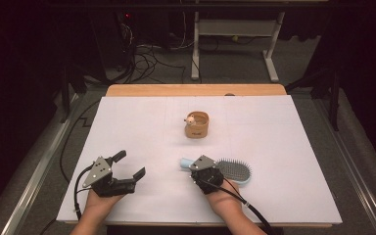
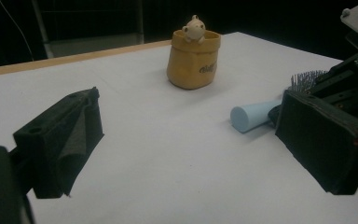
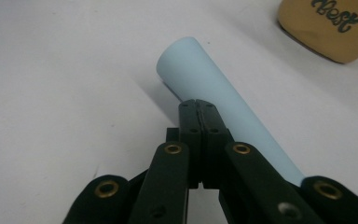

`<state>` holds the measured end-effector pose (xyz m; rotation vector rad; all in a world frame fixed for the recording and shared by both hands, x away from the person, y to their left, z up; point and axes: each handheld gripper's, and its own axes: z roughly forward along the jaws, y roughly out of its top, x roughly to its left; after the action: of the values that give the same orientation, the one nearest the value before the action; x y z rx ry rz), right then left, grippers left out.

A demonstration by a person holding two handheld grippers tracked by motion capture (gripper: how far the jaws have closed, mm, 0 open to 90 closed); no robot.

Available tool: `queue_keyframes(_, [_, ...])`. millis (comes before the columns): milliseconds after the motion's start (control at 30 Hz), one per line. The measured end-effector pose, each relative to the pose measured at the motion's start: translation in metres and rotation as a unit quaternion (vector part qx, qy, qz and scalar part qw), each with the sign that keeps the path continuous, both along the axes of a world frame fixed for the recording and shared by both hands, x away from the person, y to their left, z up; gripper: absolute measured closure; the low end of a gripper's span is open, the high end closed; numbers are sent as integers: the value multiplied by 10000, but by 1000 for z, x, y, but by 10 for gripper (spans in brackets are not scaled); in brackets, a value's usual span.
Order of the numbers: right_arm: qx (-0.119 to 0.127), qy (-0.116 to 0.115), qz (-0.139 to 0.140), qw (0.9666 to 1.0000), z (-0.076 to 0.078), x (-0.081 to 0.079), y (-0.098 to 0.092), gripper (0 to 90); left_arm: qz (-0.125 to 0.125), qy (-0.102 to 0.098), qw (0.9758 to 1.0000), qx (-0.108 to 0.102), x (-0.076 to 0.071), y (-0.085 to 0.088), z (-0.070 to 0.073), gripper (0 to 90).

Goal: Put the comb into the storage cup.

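The pale blue hairbrush (image 1: 225, 170) lies flat on the counter (image 1: 284, 147) at the lower centre-right of the high view, bristles up, its round handle (image 3: 223, 102) pointing toward the left of that frame. Over the handle sits the right claw (image 1: 199, 166); in the right gripper view its jaws are pressed together with no gap, their tips lying above the handle rather than around it, so it grips nothing. That pose reads as a claw resting on or just over the handle, perhaps lined up for a grasp.

At the lower left of the high view, the left claw (image 1: 129, 165) is spread wide and holds nothing, its jaws angled toward the brush, well apart from it, likely waiting.

Farther up, near the frame's centre, a small tan pot (image 1: 197, 125) with a cream figurine (image 2: 194, 29) peeking over its rim stands upright, apart from the brush.

The counter is covered by a white sheet, a wooden edge showing at its far side. Beyond it lie grey carpet, tangled cables, and a white desk frame in a dark room.
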<state>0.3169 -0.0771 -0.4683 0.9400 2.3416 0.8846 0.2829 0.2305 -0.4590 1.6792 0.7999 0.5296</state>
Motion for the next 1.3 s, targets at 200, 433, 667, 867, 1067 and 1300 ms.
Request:
queue_keyframes(200, [-85,-31,-271,9996,0,9,2,900,9,-6,10000,-4,0,0,0,86])
queue_keyframes(433, [-112,-50,-505,9986,1,20,2,900,15,-20,10000,7,0,1,0,85])
queue_keyframes(667, [-81,-41,-692,9976,0,26,3,900,42,-57,10000,-18,-1,0,1,84])
queue_keyframes(867, [94,-7,-580,9983,2,22,2,900,107,-103,9998,-90,-1,2,2,76])
queue_keyframes(1067, [696,-22,-209,9974,13,7,-10,900,138,-67,9998,-129,-1,2,3,70])
queue_keyframes(1300, [1180,-36,-20,9930,22,-8,-35,900,116,56,9998,-169,1,1,2,50])
